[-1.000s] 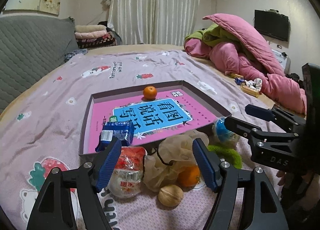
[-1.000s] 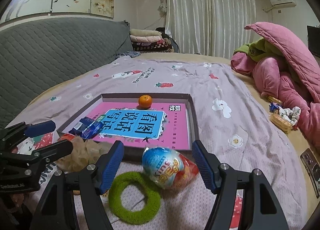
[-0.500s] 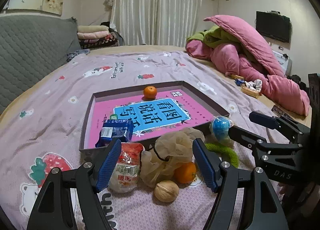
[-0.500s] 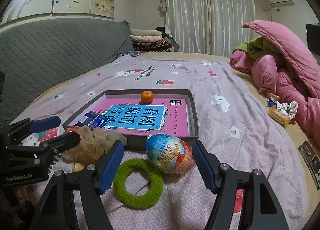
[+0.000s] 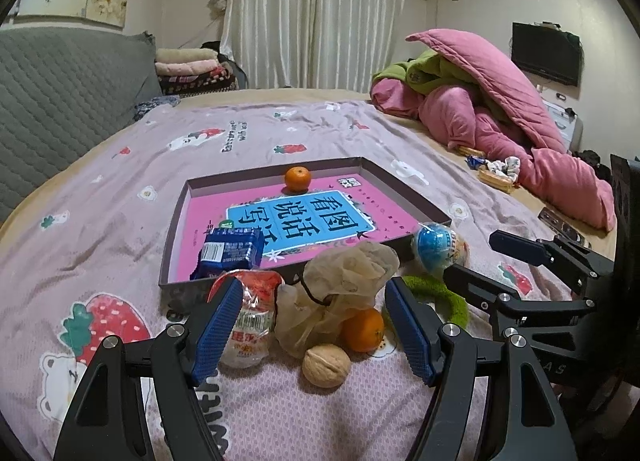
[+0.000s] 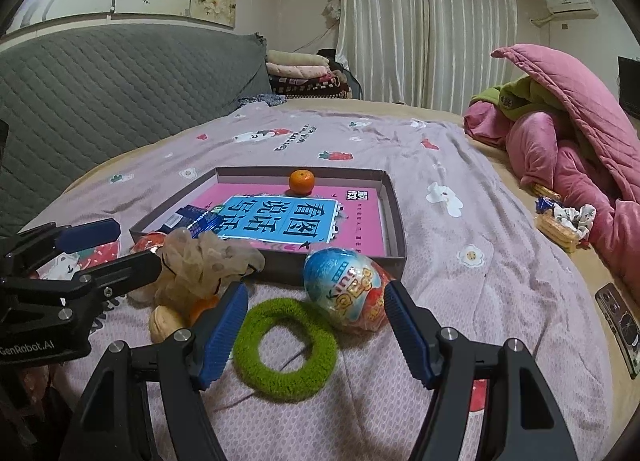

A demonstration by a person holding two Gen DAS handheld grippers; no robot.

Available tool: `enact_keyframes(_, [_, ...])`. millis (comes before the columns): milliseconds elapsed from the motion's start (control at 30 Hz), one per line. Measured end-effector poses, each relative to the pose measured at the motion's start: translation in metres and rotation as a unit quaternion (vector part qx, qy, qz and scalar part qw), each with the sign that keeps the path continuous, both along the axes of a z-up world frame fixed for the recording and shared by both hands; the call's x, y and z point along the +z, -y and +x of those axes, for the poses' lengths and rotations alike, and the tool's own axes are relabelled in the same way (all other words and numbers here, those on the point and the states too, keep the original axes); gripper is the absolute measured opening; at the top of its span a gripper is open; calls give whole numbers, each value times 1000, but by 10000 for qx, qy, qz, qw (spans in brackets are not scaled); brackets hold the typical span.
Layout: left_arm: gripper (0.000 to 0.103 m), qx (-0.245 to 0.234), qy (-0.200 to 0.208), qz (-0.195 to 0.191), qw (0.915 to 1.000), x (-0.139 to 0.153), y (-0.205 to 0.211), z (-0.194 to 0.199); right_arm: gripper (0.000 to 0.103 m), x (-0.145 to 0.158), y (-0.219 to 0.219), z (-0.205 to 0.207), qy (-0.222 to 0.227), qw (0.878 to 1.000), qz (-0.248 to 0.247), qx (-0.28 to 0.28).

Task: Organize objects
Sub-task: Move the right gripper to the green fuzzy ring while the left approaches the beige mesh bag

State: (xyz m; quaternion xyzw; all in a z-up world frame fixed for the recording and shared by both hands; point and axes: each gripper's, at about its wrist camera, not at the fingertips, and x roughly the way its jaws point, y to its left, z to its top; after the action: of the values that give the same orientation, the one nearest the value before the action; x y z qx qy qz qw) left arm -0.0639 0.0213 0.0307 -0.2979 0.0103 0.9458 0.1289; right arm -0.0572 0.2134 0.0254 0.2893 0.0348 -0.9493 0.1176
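My left tongs hang spread, pinching nothing, before the shallow cardboard box. From its left: one blue foil packet inside, one crinkly red-white pouch in front, one beige mesh puff, two round tangerines, one inside, one wrinkled walnut, one fuzzy green ring, one glossy foil egg. My right tongs gape too.

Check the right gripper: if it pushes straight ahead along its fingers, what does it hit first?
Most likely the green hair tie, lying on the bedspread between the open right gripper's fingers. The foil-wrapped toy egg sits just beyond, nearer the right finger. Depth is hard to judge through the fisheye.
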Motion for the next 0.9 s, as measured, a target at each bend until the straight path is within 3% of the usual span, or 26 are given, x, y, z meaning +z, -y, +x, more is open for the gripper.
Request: enact_keyframes(900, [75, 43, -24, -94, 9999, 1, 5, 27, 70, -14, 2, 28, 271, 9995, 118, 75])
